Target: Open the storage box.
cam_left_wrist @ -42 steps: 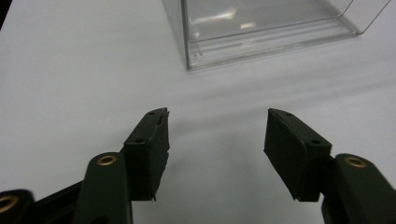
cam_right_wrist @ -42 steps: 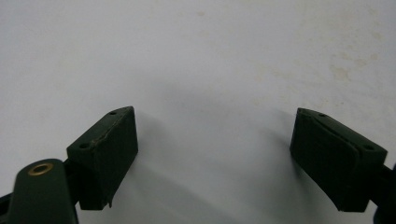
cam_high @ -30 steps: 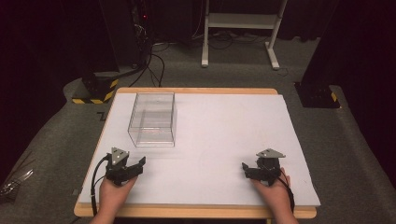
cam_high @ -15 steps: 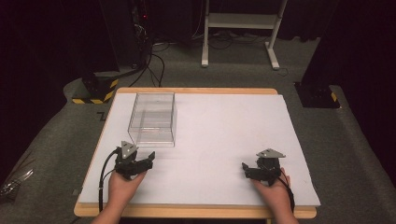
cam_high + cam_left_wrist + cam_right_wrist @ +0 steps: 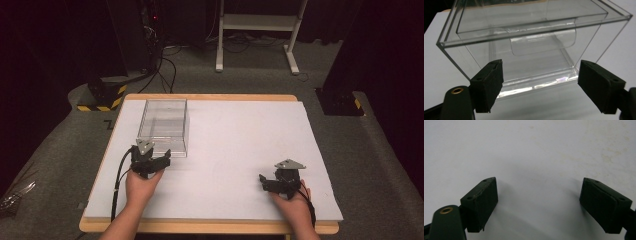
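Black foam pads on the left tongs (image 5: 539, 86) are standing wide apart, having just been opening, with nothing between them; they are pointing at the near end of the box (image 5: 531, 45), close to it but not touching. Seen from above, the left tongs (image 5: 156, 161) are hovering just before the box (image 5: 164, 126), which is sitting on the left half of the worktop (image 5: 240, 150), towards the far edge. That clear plastic box is showing a lid with a raised rim and a curved tab or scoop behind its near wall; whether it is holding anything else cannot be told.

Step in hand, as judged: the left hand is approaching for a grasp on the box. Next, the tongs would need to be going forward until a wall or the lid's rim lies between the pads, since the whole box looks wider than their gap.

Over on the right, the right tongs (image 5: 272, 181) are resting low near the front edge, well apart from the box, pads (image 5: 482, 200) open over bare white surface.

Around the worktop: grey carpet, a white stand's (image 5: 260, 30) legs beyond it, cables, and a striped base (image 5: 102, 97) at far left. Nothing is blocking the approach.
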